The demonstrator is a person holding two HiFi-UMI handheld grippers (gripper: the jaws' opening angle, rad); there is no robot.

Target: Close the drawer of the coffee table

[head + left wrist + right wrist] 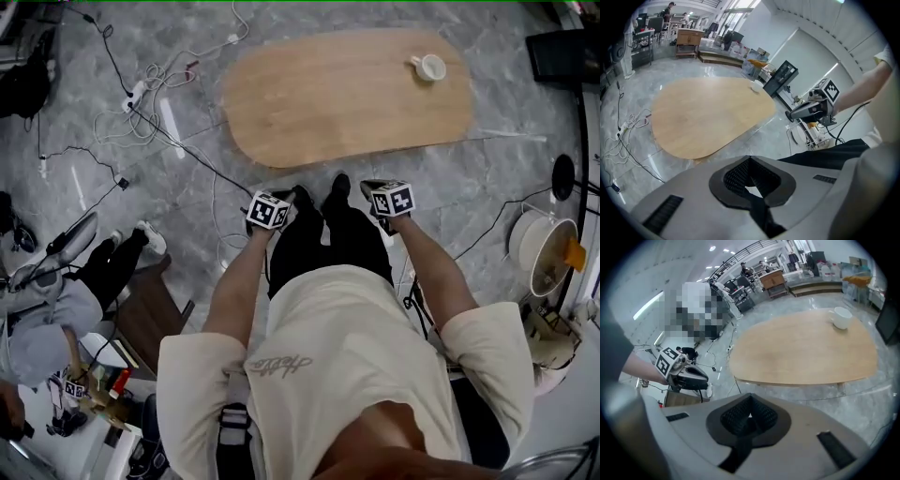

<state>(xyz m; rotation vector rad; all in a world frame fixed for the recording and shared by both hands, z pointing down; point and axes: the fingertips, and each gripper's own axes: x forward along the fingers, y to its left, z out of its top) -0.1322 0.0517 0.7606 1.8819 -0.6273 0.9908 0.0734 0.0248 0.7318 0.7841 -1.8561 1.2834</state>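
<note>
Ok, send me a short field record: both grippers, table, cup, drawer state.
left gripper: jaws together, empty, held short of the table
right gripper: jaws together, empty, also short of the table
coffee table: wooden top, bare apart from the cup
cup: white, upright, far right of the top
drawer: not visible in any view

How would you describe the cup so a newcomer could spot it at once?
Find the oval wooden coffee table on the grey marble floor. Near its far right end stands a small white cup, the only thing on the tabletop.
</note>
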